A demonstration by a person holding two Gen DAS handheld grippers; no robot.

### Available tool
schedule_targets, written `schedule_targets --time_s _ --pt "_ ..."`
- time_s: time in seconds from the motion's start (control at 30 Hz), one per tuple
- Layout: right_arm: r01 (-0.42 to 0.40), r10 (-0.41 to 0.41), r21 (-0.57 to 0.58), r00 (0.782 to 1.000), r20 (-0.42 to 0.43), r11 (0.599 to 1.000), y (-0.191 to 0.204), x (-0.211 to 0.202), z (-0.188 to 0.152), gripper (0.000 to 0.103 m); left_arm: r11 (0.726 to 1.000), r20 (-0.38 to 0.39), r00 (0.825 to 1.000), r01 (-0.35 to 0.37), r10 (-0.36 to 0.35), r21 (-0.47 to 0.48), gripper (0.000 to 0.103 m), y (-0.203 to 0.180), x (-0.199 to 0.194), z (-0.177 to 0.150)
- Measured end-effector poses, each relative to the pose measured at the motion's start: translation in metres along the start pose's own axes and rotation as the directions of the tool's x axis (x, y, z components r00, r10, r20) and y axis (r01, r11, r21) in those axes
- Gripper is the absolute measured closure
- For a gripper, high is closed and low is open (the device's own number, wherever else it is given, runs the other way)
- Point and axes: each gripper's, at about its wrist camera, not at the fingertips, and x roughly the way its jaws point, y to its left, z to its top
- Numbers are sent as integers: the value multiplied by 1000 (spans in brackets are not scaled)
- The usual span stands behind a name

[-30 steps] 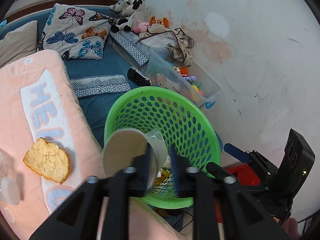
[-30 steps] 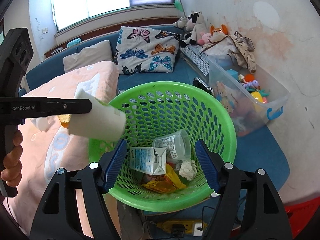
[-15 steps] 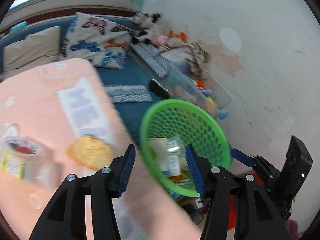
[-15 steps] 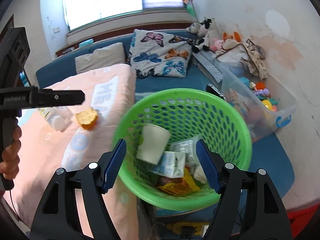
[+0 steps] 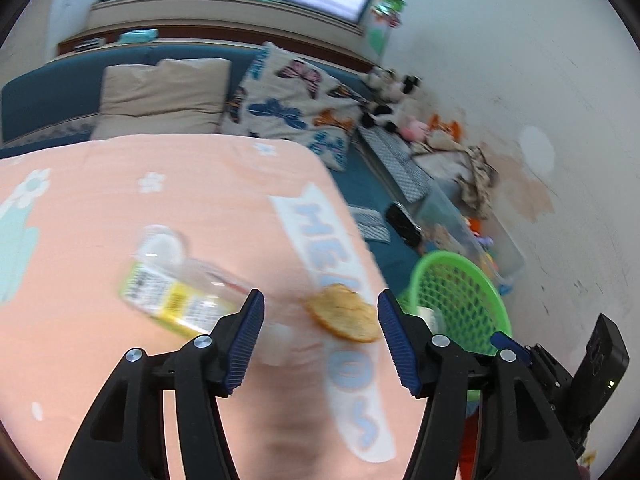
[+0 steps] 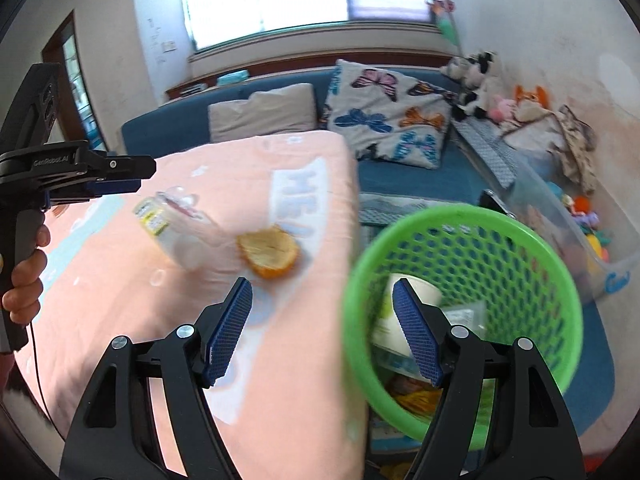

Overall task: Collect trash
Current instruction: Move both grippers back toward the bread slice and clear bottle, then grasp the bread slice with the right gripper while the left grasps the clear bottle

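Observation:
A clear plastic bottle (image 5: 176, 292) with a yellow label lies on the pink blanket (image 5: 120, 208), beside a piece of bread (image 5: 344, 314). My left gripper (image 5: 320, 338) is open and empty just in front of both. The bottle (image 6: 176, 228) and bread (image 6: 268, 250) also show in the right wrist view. My right gripper (image 6: 322, 328) is open and empty between the blanket edge and the green basket (image 6: 532, 248), which holds a paper cup (image 6: 400, 312) and other trash. The left gripper (image 6: 100, 178) shows at the left.
A blue sofa (image 6: 168, 136) carries a beige cushion (image 6: 260, 116) and a butterfly pillow (image 6: 392, 116). A clear toy bin (image 6: 560, 216) and stuffed toys (image 6: 480, 76) stand along the white wall. The basket (image 5: 460, 292) sits right of the blanket.
My left gripper let the paper cup fall into the basket, opened, and swung left over the blanket toward the bottle and bread. The right gripper shifted left too.

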Motion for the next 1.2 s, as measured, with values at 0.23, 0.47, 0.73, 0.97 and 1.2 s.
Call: schedule_targets --time_s 0.23,0.47,0.73,0.97,1.2 --pt "-76 75 -34 997 -30 996 29 32 14 30 995 21 998 -65 67 -74 46 41 -18 3" --pt "-105 96 -81 990 -98 991 45 80 19 30 989 4 997 -74 76 -127 46 65 -14 9" --pt "-136 123 -77 980 -155 988 38 121 20 26 996 -59 997 -61 57 -71 40 59 21 17" --pt "-118 101 -83 978 -183 990 32 146 20 24 991 -91 990 -99 107 84 26 44 48 19" --pt "-109 90 -89 977 -194 990 28 159 20 24 984 -109 988 -89 106 153 18 41 61 20"
